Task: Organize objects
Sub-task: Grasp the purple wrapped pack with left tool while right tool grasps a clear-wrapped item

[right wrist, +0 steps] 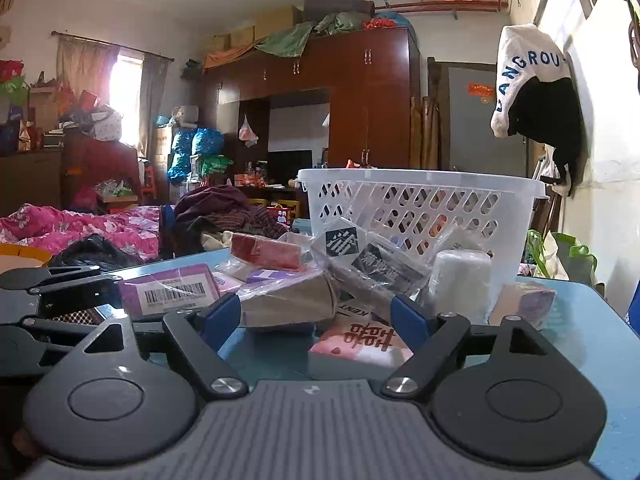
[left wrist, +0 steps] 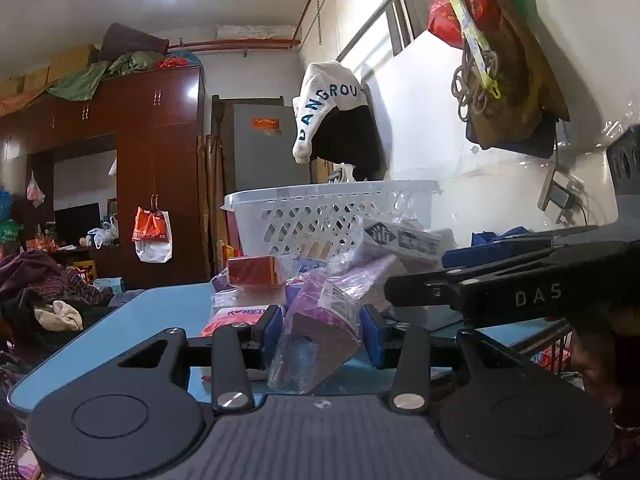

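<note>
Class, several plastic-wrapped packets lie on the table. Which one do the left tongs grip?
The purple-and-brown wrapped packet, pinched between the left tongs; the others lie untouched behind.

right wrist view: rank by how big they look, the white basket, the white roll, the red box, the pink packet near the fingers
1. white basket
2. white roll and pink packet: they look alike, and the packet lies nearer the camera, so unranked
3. red box

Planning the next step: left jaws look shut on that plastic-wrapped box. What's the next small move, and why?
Probably lift the left gripper and carry the wrapped box toward the white basket. Its pads already pinch the box, and the basket stands open just behind the pile on the blue table.
</note>
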